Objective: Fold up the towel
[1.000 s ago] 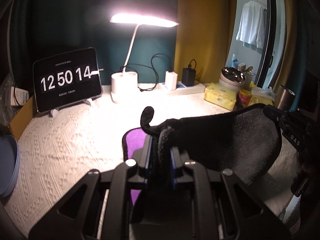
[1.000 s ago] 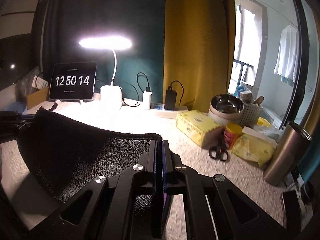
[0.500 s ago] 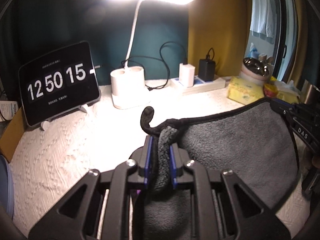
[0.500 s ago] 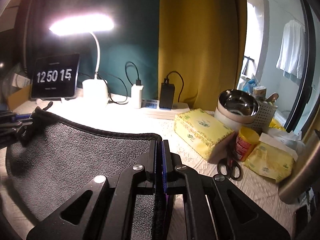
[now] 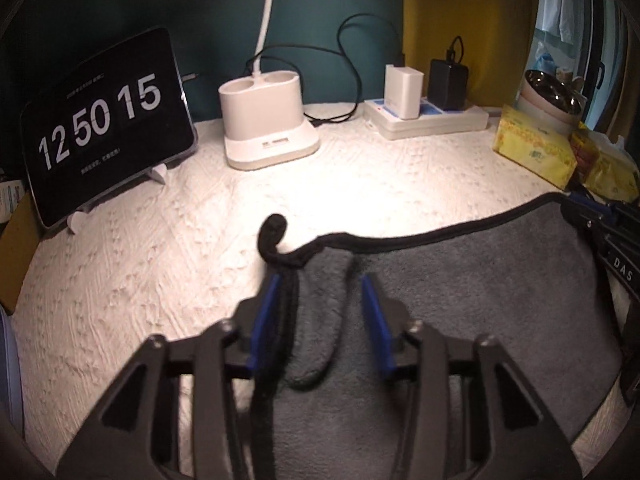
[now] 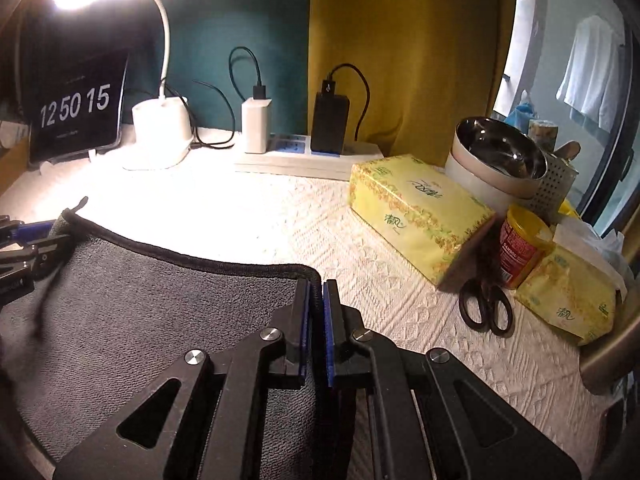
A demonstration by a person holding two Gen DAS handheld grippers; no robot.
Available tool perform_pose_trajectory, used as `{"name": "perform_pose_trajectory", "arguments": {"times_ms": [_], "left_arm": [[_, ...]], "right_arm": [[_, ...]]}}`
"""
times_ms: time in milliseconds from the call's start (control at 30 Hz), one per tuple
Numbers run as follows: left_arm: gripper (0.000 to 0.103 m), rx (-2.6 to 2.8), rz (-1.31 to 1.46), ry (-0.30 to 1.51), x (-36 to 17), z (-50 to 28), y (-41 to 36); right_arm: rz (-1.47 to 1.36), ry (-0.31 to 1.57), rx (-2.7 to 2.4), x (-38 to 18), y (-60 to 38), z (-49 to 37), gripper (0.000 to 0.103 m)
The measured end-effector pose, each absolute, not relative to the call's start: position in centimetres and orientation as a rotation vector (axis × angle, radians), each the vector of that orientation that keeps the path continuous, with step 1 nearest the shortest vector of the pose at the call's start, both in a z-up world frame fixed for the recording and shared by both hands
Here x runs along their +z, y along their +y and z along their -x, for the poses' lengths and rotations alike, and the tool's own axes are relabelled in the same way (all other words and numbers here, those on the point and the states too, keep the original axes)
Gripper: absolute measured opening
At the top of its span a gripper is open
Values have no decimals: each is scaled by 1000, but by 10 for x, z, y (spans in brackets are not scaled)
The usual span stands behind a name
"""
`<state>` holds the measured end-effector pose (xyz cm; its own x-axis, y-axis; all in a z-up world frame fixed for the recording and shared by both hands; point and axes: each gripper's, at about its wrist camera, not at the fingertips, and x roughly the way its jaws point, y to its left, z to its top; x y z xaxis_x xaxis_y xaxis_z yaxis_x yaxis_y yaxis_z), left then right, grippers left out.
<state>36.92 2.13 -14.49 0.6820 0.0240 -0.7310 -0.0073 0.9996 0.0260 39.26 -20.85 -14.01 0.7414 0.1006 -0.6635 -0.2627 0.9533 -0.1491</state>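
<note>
Towel (image 5: 460, 280) grey, black-edged, spread flat on white tabletop (image 5: 160, 260), far edge toward lamp base (image 5: 266, 120). Its loop (image 5: 274, 228) sticks up at left corner. My left tool (image 5: 320, 312) released, blue pads (image 5: 266, 312) wide apart, towel corner lying slack between them against left pad. My right tool (image 6: 316, 316) clenched on towel's right corner, pads nearly touching, thin edge between. Clock (image 5: 104, 120) reads 12 50 15. Tissue pack (image 6: 416, 208), scissors (image 6: 484, 304) right of towel, apart from it.
</note>
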Motion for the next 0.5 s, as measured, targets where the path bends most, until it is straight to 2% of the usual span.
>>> {"name": "perform_pose_trajectory", "arguments": {"times_ms": [33, 67, 100, 300, 500], "left_arm": [[75, 20, -16, 817, -143, -368, 22], [82, 20, -8, 813, -140, -366, 23], [83, 21, -3, 808, -138, -364, 24], [86, 33, 15, 814, -132, -350, 26], [87, 25, 31, 790, -119, -325, 23]], "right_arm": [[240, 709, 200, -140, -209, -392, 17], [240, 710, 198, -140, -209, -391, 26], [239, 712, 195, -140, -208, -390, 35], [238, 718, 186, -136, -208, -378, 51], [223, 699, 178, -121, -212, -353, 55]]}}
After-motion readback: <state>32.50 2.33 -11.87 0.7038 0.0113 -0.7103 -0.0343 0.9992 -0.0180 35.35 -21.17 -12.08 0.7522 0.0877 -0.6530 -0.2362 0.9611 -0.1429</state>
